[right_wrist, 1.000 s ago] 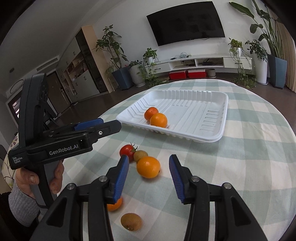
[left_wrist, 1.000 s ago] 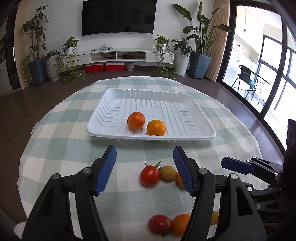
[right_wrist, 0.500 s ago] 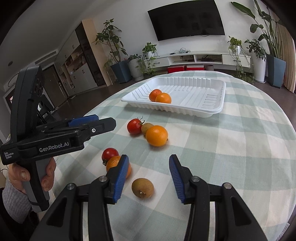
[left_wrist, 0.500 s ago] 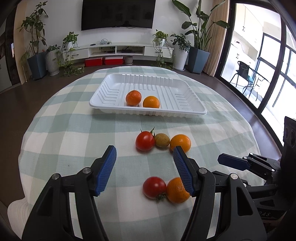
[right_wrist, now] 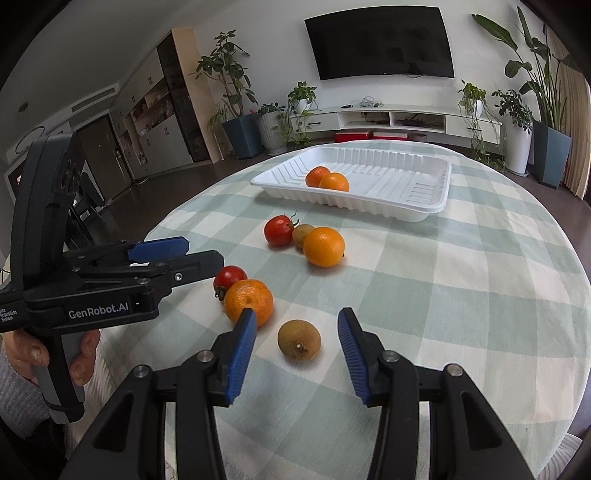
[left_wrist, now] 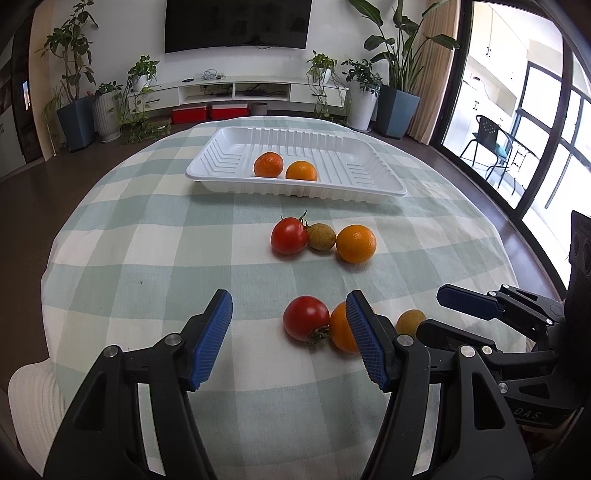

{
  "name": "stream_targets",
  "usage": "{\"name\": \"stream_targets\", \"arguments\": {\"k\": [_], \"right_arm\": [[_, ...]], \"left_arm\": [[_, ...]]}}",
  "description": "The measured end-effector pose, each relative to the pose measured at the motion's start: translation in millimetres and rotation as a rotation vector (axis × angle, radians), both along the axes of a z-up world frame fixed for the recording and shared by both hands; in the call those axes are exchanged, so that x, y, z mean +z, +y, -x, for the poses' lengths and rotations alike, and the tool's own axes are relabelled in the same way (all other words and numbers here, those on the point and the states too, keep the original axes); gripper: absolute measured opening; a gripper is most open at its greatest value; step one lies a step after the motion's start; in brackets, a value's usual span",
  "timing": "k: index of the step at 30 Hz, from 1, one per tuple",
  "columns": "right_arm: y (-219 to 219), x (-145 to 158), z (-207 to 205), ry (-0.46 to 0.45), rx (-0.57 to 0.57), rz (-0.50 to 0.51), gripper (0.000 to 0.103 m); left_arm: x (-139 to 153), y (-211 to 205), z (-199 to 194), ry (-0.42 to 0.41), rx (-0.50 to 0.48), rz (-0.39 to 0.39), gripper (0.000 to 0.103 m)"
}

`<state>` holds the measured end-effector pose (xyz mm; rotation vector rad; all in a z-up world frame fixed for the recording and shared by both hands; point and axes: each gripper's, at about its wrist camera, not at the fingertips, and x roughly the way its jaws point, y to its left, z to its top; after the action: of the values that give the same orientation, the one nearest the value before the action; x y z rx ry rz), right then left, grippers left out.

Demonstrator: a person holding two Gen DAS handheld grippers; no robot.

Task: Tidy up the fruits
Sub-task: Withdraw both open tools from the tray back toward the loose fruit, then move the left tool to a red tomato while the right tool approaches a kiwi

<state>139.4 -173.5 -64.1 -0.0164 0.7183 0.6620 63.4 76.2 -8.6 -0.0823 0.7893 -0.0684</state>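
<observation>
A white tray point(left_wrist: 229, 162) at the far side of the table holds two oranges point(left_wrist: 269, 164) point(left_wrist: 301, 171); it also shows in the right wrist view point(right_wrist: 432, 184). Mid-table lie a tomato point(left_wrist: 289, 235), a brown kiwi point(left_wrist: 321, 236) and an orange point(left_wrist: 356, 243). Nearer lie a tomato point(left_wrist: 306, 317), an orange point(right_wrist: 248, 300) and a kiwi point(right_wrist: 299, 339). My left gripper point(left_wrist: 288, 339) is open, with the near tomato ahead between its fingers. My right gripper point(right_wrist: 297, 347) is open with the near kiwi between its fingertips.
The round table has a green and white checked cloth point(left_wrist: 147, 258). Beyond it are a TV wall point(left_wrist: 236, 22), a low cabinet, potted plants and glass doors at the right. The left gripper's body point(right_wrist: 92, 280) sits at the left of the right wrist view.
Both grippers have pulled back from the tray toward the near edge of the table. The near tomato, orange and kiwi have come into full view. Both stayed open.
</observation>
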Motion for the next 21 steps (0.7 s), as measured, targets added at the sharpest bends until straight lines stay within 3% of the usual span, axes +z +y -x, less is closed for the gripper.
{"name": "stream_targets", "arguments": {"k": [21], "right_arm": [[0.5, -1.1, 3.9, 0.001, -0.006, 0.006, 0.051]], "left_arm": [[-19.7, 6.0, -12.7, 0.060, 0.033, 0.023, 0.062]]}}
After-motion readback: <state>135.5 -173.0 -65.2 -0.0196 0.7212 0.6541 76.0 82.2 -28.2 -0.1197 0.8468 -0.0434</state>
